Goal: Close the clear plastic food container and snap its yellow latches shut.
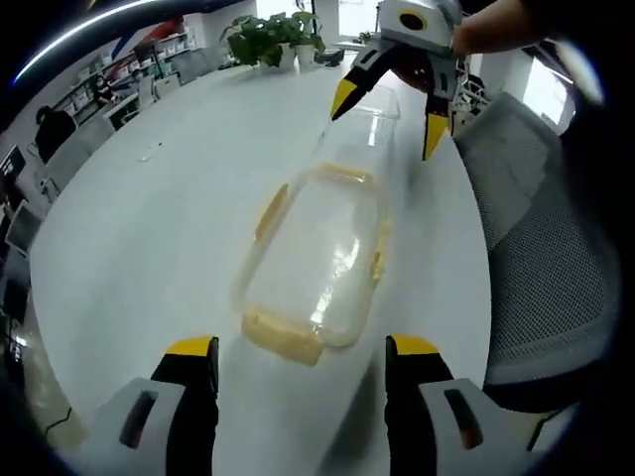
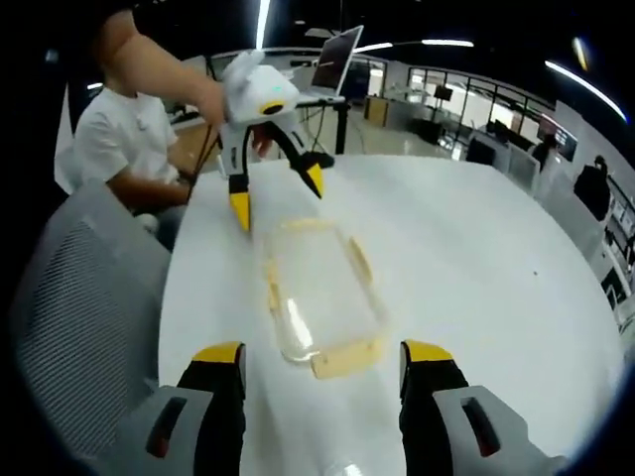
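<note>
In the left gripper view, a row of shelves [image 1: 149, 61] is seen at the far left edge of the room; the white tabletop [image 1: 149, 228] is spread across the middle; the left gripper [image 1: 303, 382] is held low over its near edge, its yellow-tipped fingers [image 1: 193, 349] spread wide with nothing between them; the clear plastic food container [image 1: 317, 258] is laid flat on the tabletop just ahead of those fingers, its lid on and its yellow latches [image 1: 283, 337] seen at the near end and along both long sides; potted plants [image 1: 273, 38] are set at the tabletop's far end; the right gripper [image 1: 387, 124] is hung above the container's far end, fingers parted and empty; a grey mesh chair [image 1: 546, 258] is placed at the right.

In the right gripper view, the chair [image 2: 79, 297] is found at the left; the left gripper [image 2: 278, 198] is held beyond the container [image 2: 322, 297]; the right gripper [image 2: 322, 382] is held wide open and empty at the bottom.
</note>
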`<state>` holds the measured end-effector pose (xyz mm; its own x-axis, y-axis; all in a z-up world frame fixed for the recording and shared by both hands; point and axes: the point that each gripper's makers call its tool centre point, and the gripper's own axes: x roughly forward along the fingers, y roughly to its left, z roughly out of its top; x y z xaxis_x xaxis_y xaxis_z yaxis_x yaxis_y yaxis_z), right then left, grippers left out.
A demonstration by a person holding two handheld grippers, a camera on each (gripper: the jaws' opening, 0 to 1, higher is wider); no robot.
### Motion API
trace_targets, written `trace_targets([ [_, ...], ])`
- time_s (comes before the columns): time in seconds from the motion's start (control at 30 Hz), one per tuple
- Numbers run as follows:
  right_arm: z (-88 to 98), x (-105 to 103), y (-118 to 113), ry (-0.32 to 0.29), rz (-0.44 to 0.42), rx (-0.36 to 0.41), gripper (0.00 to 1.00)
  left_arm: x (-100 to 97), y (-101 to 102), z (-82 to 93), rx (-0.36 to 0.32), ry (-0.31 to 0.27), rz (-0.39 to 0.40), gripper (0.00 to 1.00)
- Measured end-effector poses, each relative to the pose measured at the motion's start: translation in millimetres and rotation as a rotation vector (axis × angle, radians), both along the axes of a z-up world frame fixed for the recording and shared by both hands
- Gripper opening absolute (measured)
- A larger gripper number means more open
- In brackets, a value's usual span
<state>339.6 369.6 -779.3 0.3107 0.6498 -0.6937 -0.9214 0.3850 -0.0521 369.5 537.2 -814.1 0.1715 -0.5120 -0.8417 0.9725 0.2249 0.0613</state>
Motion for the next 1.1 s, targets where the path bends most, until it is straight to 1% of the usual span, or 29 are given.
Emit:
trace_targets([
  [0.1,-3.5,1,-4,0.019,-0.002,-0.008,0.62,-0.1,-1,-0.5,0.003,0.002,-0.004,0.68],
  [0.17,-6.6,-1,-6,0.019,0.013,-0.029,0.62,0.1,-1,-1.3,0.01,0.001,-0.01,0.68],
  [0.27,-8.2,-3,-5,0.024,0.027,-0.038,0.61,1.5,-2,-2.3,0.022,-0.008,-0.028,0.68],
  [0.43,-12.7,-4,-3,0.039,0.05,-0.054,0.61,3.4,-3,-5.0,0.038,0.012,-0.059,0.68],
  [0.6,-17.2,-1,-1,0.046,0.067,-0.073,0.59,3.6,-2,-9.1,0.069,0.014,-0.109,0.68],
  [0.73,-21.2,4,-4,0.053,0.061,-0.085,0.57,4.6,0,-11.2,0.078,0.017,-0.122,0.68],
  [0.87,-20.2,7,-5,0.048,0.059,-0.085,0.57,4.1,-1,-11.7,0.074,0.021,-0.134,0.67],
  [0.97,-21.9,9,-5,0.049,0.069,-0.096,0.56,5.7,0,-12.6,0.078,0.019,-0.139,0.67],
  [1.1,-24.8,11,-4,0.053,0.082,-0.107,0.55,7.2,1,-14.2,0.09,0.01,-0.164,0.66],
])
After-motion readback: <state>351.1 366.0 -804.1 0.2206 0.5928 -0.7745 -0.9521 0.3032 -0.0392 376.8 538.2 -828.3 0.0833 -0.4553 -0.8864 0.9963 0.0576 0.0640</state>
